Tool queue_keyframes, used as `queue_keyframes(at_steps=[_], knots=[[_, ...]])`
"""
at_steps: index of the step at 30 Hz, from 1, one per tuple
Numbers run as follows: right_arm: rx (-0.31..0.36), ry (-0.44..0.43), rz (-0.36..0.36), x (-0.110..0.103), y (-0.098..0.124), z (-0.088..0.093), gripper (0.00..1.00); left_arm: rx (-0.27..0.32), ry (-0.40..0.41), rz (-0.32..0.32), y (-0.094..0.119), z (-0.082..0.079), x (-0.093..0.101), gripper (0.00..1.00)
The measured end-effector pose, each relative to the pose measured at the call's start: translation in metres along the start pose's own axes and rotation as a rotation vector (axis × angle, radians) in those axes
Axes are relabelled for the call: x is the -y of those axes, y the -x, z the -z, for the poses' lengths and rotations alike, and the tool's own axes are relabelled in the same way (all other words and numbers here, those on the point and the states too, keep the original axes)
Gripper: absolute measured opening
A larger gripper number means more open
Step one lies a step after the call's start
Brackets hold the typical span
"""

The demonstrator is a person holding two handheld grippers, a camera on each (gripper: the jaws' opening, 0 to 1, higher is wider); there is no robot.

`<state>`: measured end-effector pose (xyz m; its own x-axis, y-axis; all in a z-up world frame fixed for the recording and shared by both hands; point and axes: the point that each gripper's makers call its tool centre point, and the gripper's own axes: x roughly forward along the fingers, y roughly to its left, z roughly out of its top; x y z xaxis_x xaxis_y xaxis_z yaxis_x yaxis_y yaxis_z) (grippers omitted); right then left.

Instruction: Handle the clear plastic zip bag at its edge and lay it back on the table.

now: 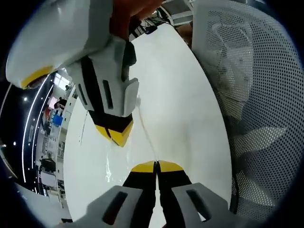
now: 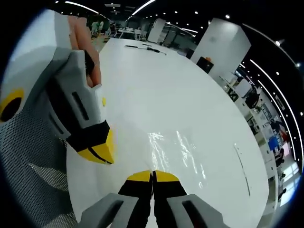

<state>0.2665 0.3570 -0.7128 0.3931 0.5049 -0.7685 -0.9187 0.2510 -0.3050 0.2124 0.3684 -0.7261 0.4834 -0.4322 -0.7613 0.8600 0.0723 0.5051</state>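
The table [image 1: 185, 109] is the biggest thing in front of you, a long white top running away toward an open office; in the left gripper view a mesh chair [image 1: 256, 95] stands close along its right side, and in the right gripper view the same mesh shows at the near left.

The bag [image 2: 185, 152] is clear and hard to read against the white. In the right gripper view you can make out its glare and creases just past your jaws, spreading right and far over the table, with a thin edge line out to the right. In the left gripper view one bag edge runs as a fine line from your jaws toward the other gripper.

Your left gripper [image 1: 156, 167] has its yellow tips pressed together with that edge line running into them, so it looks clamped on the bag edge. Your right gripper [image 2: 153, 176] is likewise closed, at the near edge of the bag; judging by the creases, it grips the bag.

So the edge grip looks done. I cannot tell whether the bag hangs above the table or already rests flat. What remains, as I judge it, is settling it down and releasing both jaws.
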Motion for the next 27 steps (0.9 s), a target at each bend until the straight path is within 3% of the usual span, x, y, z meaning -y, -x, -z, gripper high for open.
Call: queue_keyframes(at_steps=[11,19,27], knots=[[-0.009,0.007,0.059,0.015,0.004,-0.007,0.0,0.0,0.005,0.034,-0.006,-0.003,0.018,0.0],[0.0,-0.003,0.109,0.027,0.01,-0.01,0.0,0.004,-0.012,0.049,-0.008,-0.006,0.019,0.0],[0.01,-0.005,0.113,0.03,0.011,-0.016,0.0,0.009,-0.003,0.056,-0.01,-0.007,0.021,0.0]])
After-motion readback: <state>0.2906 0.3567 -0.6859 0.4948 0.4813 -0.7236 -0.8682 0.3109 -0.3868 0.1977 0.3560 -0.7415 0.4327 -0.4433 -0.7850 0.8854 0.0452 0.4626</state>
